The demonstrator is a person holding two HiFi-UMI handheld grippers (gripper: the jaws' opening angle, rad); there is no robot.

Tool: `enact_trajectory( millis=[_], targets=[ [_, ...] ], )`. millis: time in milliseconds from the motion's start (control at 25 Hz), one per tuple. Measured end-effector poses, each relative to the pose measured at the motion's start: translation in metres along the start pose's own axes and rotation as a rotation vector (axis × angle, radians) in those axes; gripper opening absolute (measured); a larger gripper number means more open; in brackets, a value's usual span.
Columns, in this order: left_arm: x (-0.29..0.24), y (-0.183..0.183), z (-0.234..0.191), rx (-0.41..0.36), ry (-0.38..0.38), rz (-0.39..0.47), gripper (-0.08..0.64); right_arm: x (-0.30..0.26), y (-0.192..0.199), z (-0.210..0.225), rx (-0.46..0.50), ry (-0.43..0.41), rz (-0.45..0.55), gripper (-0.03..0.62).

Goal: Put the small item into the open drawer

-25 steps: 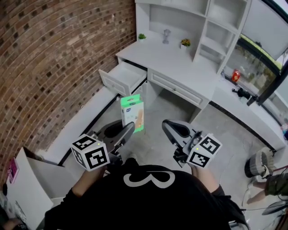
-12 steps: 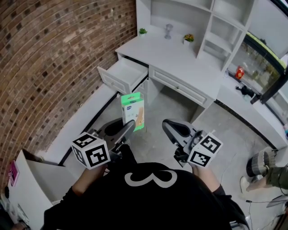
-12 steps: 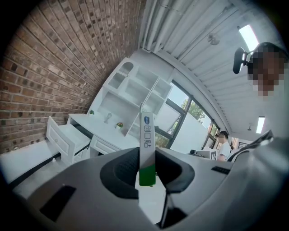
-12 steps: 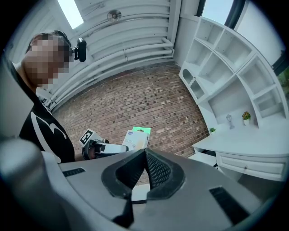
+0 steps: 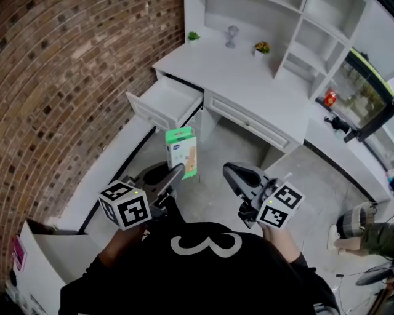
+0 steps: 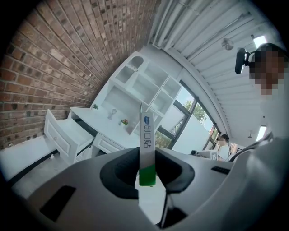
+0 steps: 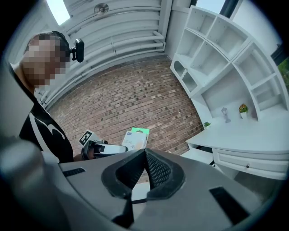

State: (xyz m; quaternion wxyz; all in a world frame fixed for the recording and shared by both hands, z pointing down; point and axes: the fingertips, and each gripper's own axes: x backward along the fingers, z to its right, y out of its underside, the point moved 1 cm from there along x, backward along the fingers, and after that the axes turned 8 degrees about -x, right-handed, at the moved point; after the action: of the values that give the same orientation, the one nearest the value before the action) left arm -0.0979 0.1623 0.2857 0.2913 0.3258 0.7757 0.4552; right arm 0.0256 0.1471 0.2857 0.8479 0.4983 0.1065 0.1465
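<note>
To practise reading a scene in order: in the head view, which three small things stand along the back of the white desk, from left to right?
Small green plant → pale stemmed ornament → potted yellow flowers.

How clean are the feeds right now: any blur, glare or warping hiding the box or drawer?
Head view: sharp, evenly lit, box and drawer clear; the brick wall bows from the wide lens. Left gripper view: strong fisheye, dark corners, bright window behind the edge-on box, its print sharp. Right gripper view: same fisheye and dark corners, ceiling light glaring at top left, no motion blur.
</note>
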Motion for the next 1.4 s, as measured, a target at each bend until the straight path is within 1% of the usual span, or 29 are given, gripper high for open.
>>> enact_trajectory(
  millis=[200,480,640,880,1000,1200,1400],
  targets=[
    [-0.02,-0.019,-0.066,0.028,-0.003,-0.032,0.091,-0.057,-0.01,0.038,-0.038,0.029,-0.011,0.01],
    [-0.06,-0.056,-0.175,0.066,0.005,-0.098,0.092,-0.149,-0.031,0.099,-0.102,0.084,-0.03,0.009],
    [-0.082,-0.074,-0.229,0.075,0.029,-0.137,0.091,-0.201,-0.041,0.133,-0.13,0.117,-0.031,0.009],
    [-0.109,-0.087,-0.295,0.078,0.075,-0.201,0.091,-0.265,-0.053,0.173,-0.152,0.169,-0.019,0.009],
    [-0.122,-0.09,-0.318,0.074,0.097,-0.229,0.091,-0.284,-0.058,0.186,-0.152,0.196,-0.012,0.009],
    [-0.142,-0.089,-0.341,0.055,0.138,-0.279,0.091,-0.296,-0.061,0.206,-0.152,0.262,0.004,0.01],
    [-0.163,-0.073,-0.353,0.045,0.146,-0.333,0.091,-0.293,-0.053,0.22,-0.173,0.294,0.009,0.011]
  ],
)
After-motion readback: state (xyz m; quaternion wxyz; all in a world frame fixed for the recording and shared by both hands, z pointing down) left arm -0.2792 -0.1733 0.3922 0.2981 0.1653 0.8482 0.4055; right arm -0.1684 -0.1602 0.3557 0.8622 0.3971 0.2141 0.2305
